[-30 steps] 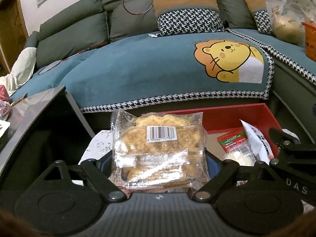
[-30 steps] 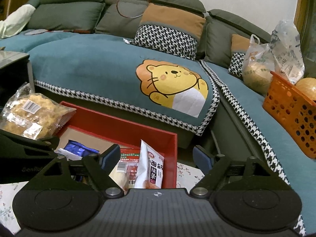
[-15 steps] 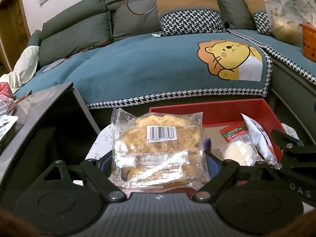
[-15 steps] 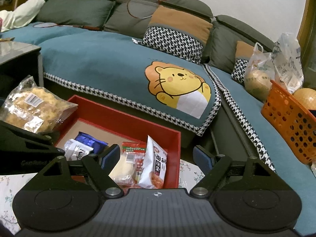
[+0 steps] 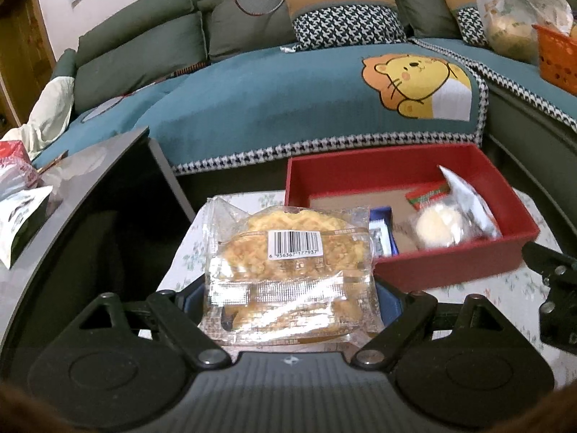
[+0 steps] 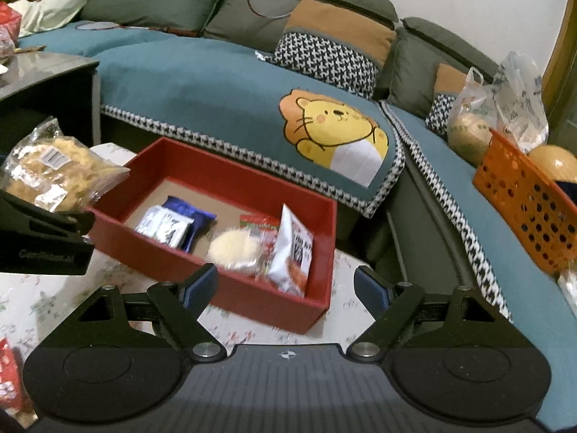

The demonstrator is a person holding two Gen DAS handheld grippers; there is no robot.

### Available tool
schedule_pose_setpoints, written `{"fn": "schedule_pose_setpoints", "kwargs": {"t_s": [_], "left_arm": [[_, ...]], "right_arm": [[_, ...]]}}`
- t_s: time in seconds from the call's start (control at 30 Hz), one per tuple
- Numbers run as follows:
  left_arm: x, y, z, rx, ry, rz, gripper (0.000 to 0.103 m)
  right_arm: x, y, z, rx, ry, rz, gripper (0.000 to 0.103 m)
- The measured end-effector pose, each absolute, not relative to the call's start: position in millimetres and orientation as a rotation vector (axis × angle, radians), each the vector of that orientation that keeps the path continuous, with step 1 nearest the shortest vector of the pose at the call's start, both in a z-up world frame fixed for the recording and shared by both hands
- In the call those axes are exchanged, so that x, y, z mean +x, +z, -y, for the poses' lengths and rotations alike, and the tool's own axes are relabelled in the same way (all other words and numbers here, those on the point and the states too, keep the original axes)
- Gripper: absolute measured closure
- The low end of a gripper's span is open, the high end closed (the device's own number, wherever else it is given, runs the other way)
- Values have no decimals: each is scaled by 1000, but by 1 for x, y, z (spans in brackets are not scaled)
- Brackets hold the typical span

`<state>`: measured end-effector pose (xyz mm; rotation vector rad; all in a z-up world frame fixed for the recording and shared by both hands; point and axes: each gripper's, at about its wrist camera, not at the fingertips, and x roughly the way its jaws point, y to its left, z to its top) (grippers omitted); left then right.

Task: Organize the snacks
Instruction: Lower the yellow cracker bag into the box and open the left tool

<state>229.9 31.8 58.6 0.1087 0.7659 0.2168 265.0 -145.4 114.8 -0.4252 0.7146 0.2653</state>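
My left gripper (image 5: 290, 297) is shut on a clear packet of golden pastry with a barcode label (image 5: 288, 270), held up just left of a red box (image 5: 443, 269). The same packet (image 6: 54, 171) shows at the left edge of the right wrist view, above the left gripper's body. The red box (image 6: 252, 299) stands on a floral cloth and holds several snacks: a blue pouch (image 6: 189, 214), a white-silver pouch (image 6: 164, 225), a round pale cake (image 6: 232, 249) and a white upright bag (image 6: 294, 252). My right gripper (image 6: 285, 287) hangs open and empty over the box's near wall.
A teal sofa with a lion picture (image 6: 335, 133) runs behind the box. A dark side table (image 5: 83, 195) with snack bags stands at the left. An orange basket (image 6: 523, 202) and plastic bags sit on the sofa at the right. A red packet (image 6: 7, 375) lies at the lower left.
Both grippers have drawn back toward me and to the left, so the red box now shows whole and farther right. The pastry packet stays clamped in the left gripper.
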Motion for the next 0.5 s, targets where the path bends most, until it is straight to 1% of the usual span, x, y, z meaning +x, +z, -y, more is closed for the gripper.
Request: {"fn": "schedule_pose_setpoints", "kwargs": {"t_s": [0.5], "left_arm": [[157,26,-63,86,137,-958,0]], "right_arm": [[214,109,150,-369,358,-821,16]]}}
